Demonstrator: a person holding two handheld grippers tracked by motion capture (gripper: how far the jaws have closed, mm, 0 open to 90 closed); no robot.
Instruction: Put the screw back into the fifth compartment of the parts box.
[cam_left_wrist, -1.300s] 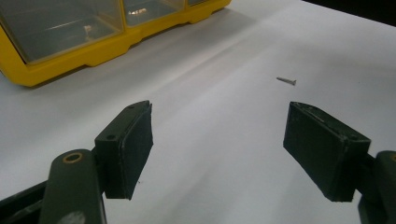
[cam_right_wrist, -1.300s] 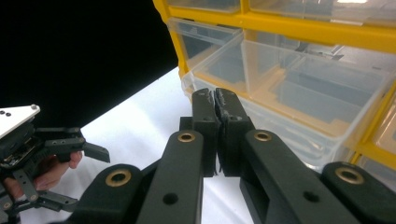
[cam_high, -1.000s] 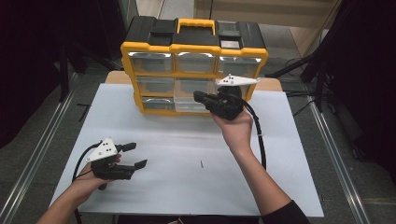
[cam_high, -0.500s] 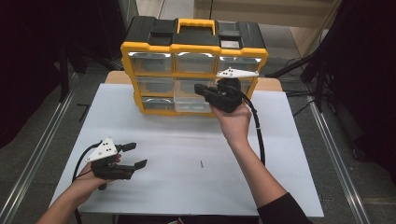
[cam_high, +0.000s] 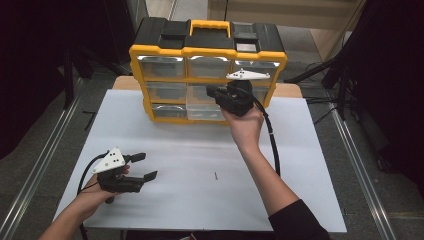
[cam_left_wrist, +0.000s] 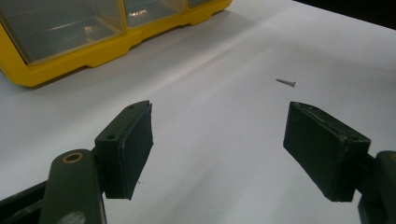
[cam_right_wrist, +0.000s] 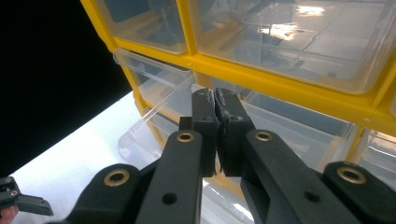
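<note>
A yellow and black drawer organiser (cam_high: 165, 52) stands at the back of the white table. My right gripper (cam_high: 211, 92) is shut, its tips against the front of a clear middle-row drawer (cam_high: 197, 96). In the right gripper view that drawer (cam_right_wrist: 156, 86) juts out from the yellow frame (cam_right_wrist: 280, 79), and the gripper (cam_right_wrist: 215, 93) meets its front edge. I cannot tell whether the drawer's lip is pinched. My left gripper (cam_high: 145, 166) rests at the table's front left, open with nothing in it. A small screw (cam_high: 215, 175) lies on the table, ahead of the left gripper (cam_left_wrist: 217, 144) as the screw (cam_left_wrist: 285, 82).
The white table top (cam_high: 310, 150) has bare room in front of the organiser (cam_left_wrist: 93, 51). Metal rails (cam_high: 45, 165) run along both sides of the table. A black cable (cam_high: 272, 145) trails from the right gripper along the forearm.
My right gripper has moved a little farther back toward the organiser's front. The left gripper has stayed where it was.
</note>
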